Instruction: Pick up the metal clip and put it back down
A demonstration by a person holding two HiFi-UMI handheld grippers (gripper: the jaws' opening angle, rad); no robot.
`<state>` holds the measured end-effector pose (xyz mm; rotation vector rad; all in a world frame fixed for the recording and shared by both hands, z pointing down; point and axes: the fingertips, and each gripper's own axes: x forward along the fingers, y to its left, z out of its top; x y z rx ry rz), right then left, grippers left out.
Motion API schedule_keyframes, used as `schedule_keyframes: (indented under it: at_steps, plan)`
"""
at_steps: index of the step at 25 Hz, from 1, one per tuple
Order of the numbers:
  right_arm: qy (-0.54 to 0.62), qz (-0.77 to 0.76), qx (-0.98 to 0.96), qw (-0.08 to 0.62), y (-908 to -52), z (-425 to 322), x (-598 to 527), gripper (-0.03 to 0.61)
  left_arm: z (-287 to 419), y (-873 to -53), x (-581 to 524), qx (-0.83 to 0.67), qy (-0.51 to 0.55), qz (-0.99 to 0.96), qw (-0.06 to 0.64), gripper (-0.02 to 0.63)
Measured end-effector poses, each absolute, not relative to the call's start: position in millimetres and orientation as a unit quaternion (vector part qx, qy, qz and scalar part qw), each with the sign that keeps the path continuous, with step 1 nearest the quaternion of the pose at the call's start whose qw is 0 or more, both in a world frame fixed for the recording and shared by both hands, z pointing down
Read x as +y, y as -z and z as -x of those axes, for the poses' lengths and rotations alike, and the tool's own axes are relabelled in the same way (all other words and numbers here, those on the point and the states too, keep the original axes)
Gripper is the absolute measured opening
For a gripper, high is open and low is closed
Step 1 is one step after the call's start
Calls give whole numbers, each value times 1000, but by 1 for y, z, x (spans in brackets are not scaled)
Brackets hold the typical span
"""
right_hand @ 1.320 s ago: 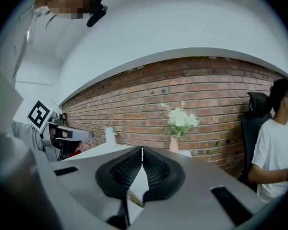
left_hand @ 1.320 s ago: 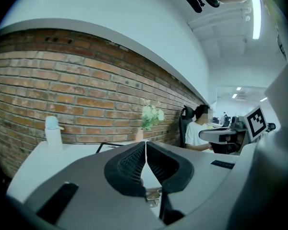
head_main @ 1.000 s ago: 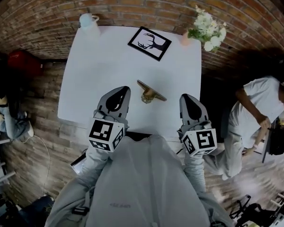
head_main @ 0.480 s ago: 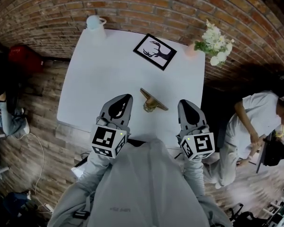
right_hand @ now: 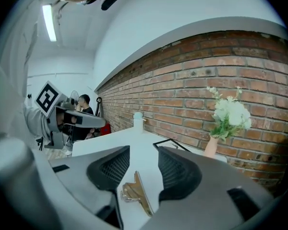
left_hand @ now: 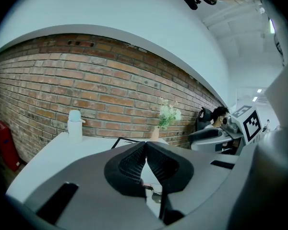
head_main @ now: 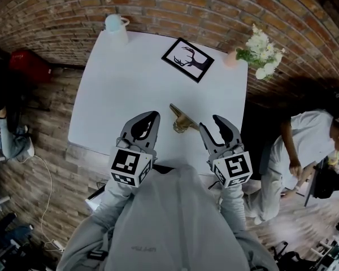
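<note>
Brick wall (head_main: 158,4) is seen behind the white bench (head_main: 118,83). Gold metal clip (head_main: 182,119) is set on the bench near the front edge, between the two grippers. Right gripper (head_main: 210,123): jaws have just been opening and are now held apart. The clip is seen through their gap in the right gripper view, just ahead of the tips, untouched by the pads. Left gripper (head_main: 150,117): jaws are pressed together, nothing is held, and it is kept near the clip but apart from it. Black-framed deer picture (head_main: 187,59), white flowers in a pink vase (head_main: 260,48) and a pale bottle (head_main: 115,24) are placed along the far edge.
</note>
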<state>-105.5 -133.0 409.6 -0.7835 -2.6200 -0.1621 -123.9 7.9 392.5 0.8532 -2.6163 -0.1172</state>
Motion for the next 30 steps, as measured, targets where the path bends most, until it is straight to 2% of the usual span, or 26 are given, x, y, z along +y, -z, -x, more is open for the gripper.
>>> schedule_keyframes:
  at_steps: [10, 30]
  plan:
    - [108, 319, -911, 240, -450, 107, -109, 224, 122, -408, 7, -927, 47, -306, 211, 31]
    - [167, 361, -854, 337, -575, 98, -80, 241, 106, -456, 6, -913, 61, -311, 257, 31]
